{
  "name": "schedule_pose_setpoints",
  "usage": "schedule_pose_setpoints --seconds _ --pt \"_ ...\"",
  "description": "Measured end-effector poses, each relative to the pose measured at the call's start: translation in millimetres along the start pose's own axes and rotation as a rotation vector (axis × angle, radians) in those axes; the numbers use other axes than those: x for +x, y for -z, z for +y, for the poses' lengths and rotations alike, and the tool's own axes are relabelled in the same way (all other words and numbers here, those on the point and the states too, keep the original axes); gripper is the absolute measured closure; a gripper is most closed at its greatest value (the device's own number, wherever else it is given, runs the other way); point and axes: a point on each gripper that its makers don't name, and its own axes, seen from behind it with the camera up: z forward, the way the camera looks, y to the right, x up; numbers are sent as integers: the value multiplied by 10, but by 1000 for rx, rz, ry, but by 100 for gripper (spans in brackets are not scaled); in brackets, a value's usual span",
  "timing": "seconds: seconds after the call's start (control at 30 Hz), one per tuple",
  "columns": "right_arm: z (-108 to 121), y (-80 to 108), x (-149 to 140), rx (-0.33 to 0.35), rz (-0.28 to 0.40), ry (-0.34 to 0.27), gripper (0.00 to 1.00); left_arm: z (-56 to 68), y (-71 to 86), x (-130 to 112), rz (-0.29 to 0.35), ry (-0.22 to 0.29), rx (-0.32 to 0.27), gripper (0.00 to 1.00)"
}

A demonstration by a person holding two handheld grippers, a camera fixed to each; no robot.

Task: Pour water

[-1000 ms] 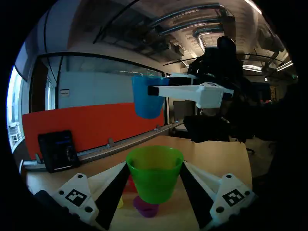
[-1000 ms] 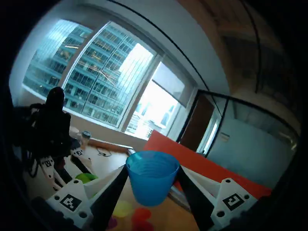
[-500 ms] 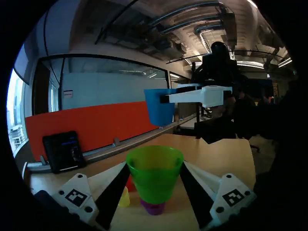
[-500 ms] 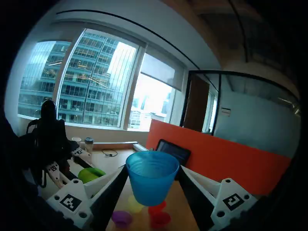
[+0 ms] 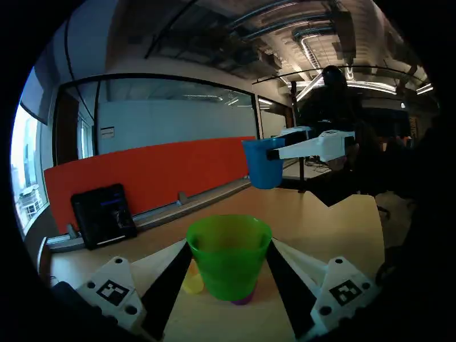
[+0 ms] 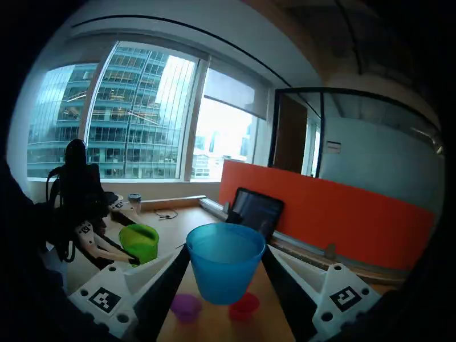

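My left gripper (image 5: 229,268) is shut on a green cup (image 5: 229,254), held upright above the wooden table (image 5: 319,219). Farther off to the right in the left gripper view, the right gripper (image 5: 285,149) holds a blue cup (image 5: 263,163) upright in the air. In the right gripper view my right gripper (image 6: 225,273) is shut on that blue cup (image 6: 224,261), with its open mouth facing up. The green cup (image 6: 138,241) and the left gripper (image 6: 108,251) holding it appear at the left, lower than the blue cup. I cannot tell whether either cup holds water.
Small cups stand on the table: a yellow one (image 5: 192,283) and a purple one (image 5: 244,298) under the green cup, a purple one (image 6: 186,306) and a red one (image 6: 244,305) below the blue cup. A dark tablet (image 5: 104,215) leans on the orange partition (image 5: 171,171). A paper cup (image 6: 134,202) stands by the window.
The blue cup and right gripper have come down and moved right in the left gripper view. Both cameras have tilted down, showing more table. Both cups stay gripped and upright.
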Motion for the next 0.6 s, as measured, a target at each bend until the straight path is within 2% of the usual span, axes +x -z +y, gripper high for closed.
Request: schedule_pose_setpoints --seconds 0.3,0.6 --pt "129 86 -232 -25 -22 -25 8 -93 33 -179 -43 2 19 14" --pt "228 167 -567 -38 -75 -42 8 -147 15 -426 -109 -9 28 14"
